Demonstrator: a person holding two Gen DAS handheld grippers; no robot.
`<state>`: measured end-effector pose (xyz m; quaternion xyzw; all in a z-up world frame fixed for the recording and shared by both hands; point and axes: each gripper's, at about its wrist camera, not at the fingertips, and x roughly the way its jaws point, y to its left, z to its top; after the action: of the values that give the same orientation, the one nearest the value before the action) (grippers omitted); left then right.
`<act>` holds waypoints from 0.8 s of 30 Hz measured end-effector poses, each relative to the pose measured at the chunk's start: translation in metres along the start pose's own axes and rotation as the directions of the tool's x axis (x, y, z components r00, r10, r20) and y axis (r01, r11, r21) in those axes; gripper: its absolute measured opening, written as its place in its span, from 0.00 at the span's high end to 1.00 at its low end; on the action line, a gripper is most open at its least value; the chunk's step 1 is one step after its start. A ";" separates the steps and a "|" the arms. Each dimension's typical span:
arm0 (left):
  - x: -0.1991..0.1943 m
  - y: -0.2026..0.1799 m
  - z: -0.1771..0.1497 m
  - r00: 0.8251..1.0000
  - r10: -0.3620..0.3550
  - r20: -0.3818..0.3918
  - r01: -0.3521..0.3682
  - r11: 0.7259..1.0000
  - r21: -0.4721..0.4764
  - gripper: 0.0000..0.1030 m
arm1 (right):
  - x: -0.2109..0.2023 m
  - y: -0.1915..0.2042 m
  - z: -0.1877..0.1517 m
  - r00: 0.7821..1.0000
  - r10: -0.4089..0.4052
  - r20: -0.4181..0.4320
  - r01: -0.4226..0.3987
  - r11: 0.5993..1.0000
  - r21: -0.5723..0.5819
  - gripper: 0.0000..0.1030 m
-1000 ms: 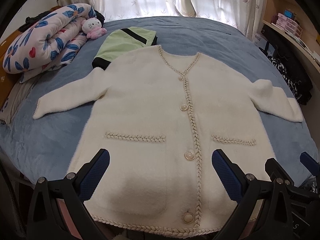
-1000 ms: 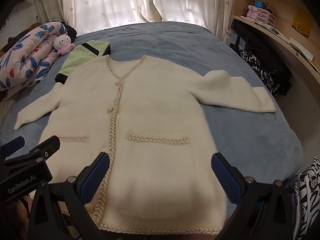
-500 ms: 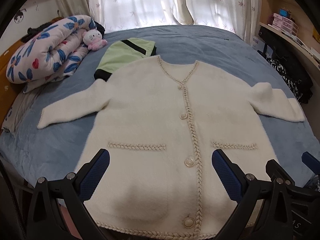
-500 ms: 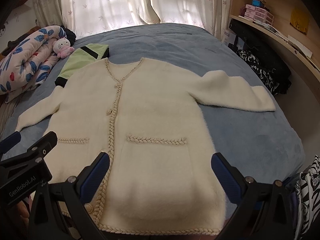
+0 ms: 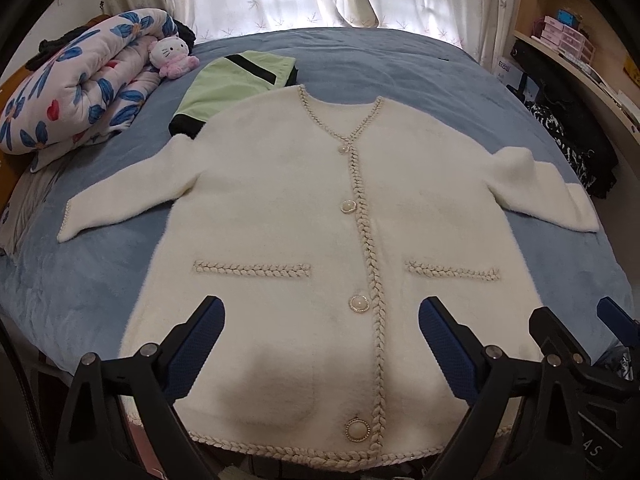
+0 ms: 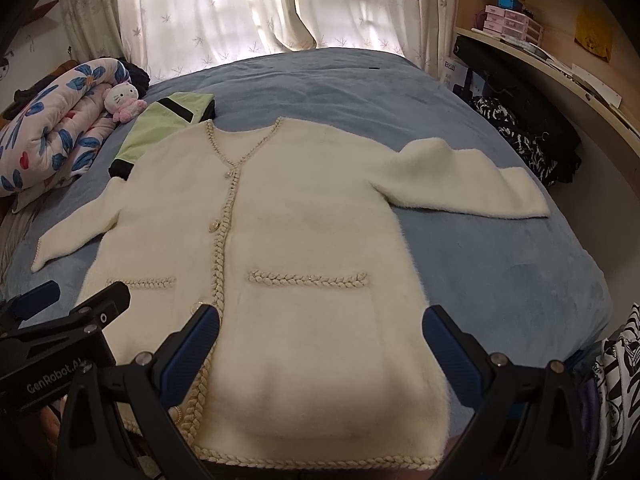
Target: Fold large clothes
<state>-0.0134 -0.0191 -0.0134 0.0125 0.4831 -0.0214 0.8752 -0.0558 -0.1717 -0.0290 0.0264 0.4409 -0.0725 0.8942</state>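
The left tool (image 5: 320, 350), black with blue padded fingers, is held wide open, and nothing is held in it. It is seen above the bottom part of the fluffy cream-white cardigan with braided trim and round pearl buttons (image 5: 288, 216); whether the cloth is touched cannot be told. The right tool (image 6: 320, 354) is open just as wide, and nothing is held in it either. It is seen above the right half of the same cardigan (image 6: 304, 216), near the hem.

The cardigan is laid flat and face up on the blue bed (image 5: 400, 64). It is buttoned shut. Its long line, from hem to neck, runs straight away from both tools. The hem is the nearest part, and the neck is the farthest.

The left sleeve (image 5: 120, 196) is spread out to the left, so the left tool is nearer to it. The right sleeve (image 6: 472, 176) is spread out to the right, so the right tool is nearer to it. It is judged that no fold is made yet, and that a sleeve would best be taken first.

A green and black folded cloth (image 5: 236, 84) is partly covered by the left shoulder.
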 end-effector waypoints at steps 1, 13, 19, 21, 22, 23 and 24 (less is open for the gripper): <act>0.000 -0.002 0.000 1.000 -0.008 -0.002 0.008 1.000 0.006 0.10 | 0.000 0.000 0.000 1.000 0.001 0.000 -0.001 1.000 0.001 0.01; 0.003 -0.031 0.010 0.998 -0.060 -0.030 0.062 0.997 0.049 0.12 | -0.006 -0.031 0.016 0.998 0.006 0.067 -0.008 0.999 0.034 0.01; -0.003 -0.064 0.032 0.998 -0.046 0.031 0.041 0.990 0.132 0.18 | -0.022 -0.057 0.043 0.979 -0.051 0.198 0.042 0.998 0.047 0.01; -0.009 -0.077 0.040 0.994 -0.090 0.059 0.078 0.980 0.182 0.18 | -0.029 -0.067 0.053 0.967 -0.066 0.247 0.054 0.997 0.053 0.01; -0.012 -0.085 0.045 0.990 -0.122 0.067 0.105 0.971 0.217 0.18 | -0.034 -0.074 0.059 0.960 -0.064 0.273 0.051 0.997 0.054 0.01; -0.015 -0.094 0.050 0.987 -0.147 0.068 0.126 0.961 0.245 0.18 | -0.036 -0.080 0.064 0.954 -0.064 0.292 0.049 0.997 0.059 0.01; -0.017 -0.100 0.053 0.984 -0.161 0.072 0.138 0.956 0.258 0.18 | -0.040 -0.091 0.072 0.944 -0.069 0.323 0.048 0.996 0.074 0.01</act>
<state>0.0175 -0.1208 0.0290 0.0861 0.4353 -0.1493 0.8836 -0.0376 -0.2652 0.0485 0.0303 0.2853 -0.1168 0.9508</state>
